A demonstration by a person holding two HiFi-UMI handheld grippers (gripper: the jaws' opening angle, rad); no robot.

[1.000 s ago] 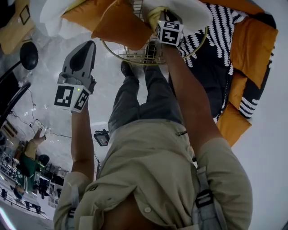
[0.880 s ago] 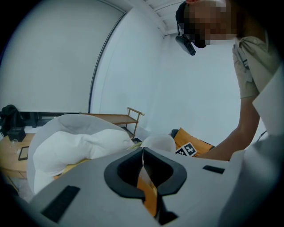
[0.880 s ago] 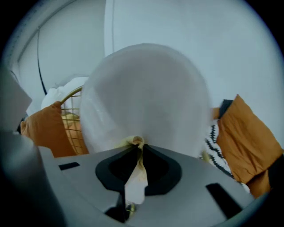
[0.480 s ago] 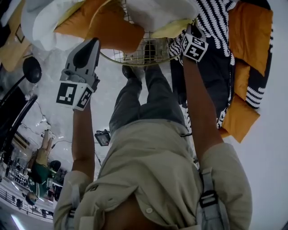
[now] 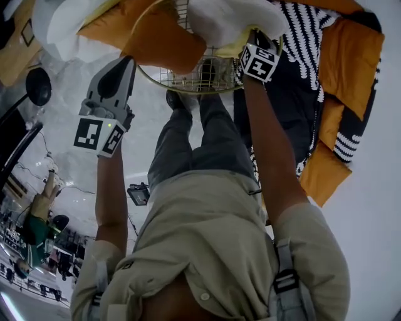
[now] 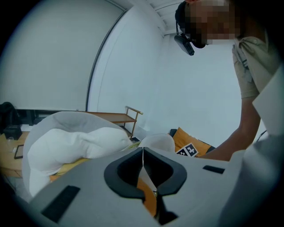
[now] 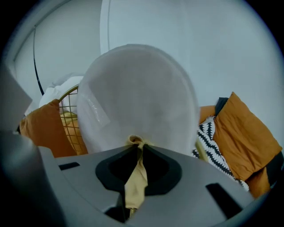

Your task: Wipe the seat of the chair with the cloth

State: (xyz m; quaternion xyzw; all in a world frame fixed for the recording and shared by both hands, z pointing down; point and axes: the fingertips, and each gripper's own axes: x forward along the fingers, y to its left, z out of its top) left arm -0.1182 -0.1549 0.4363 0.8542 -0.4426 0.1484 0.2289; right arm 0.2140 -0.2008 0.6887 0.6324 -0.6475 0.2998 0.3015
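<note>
The chair [image 5: 188,79] is a round gold wire basket seat piled with an orange cushion [image 5: 164,41] and a white cushion [image 5: 233,19]. My right gripper [image 5: 249,42] reaches into the seat's right side, shut on a yellow cloth [image 7: 135,177]. That cloth bunches at the jaw tips against the white cushion [image 7: 137,97]. The right gripper [image 7: 136,145] has its tips partly hidden under the cushion in the head view. My left gripper [image 5: 124,63] hovers left of the chair rim, shut, with nothing between its jaws [image 6: 143,150].
A black-and-white patterned cushion [image 5: 307,37] and more orange cushions [image 5: 348,56] lie to the chair's right. The person's legs [image 5: 188,138] stand just in front of the chair. A black stand [image 5: 37,84] is at the left. A wooden rack [image 6: 120,117] stands behind.
My right gripper swept with the cloth from the seat's middle toward its right side, then edged back a little. The left gripper stayed almost still.
</note>
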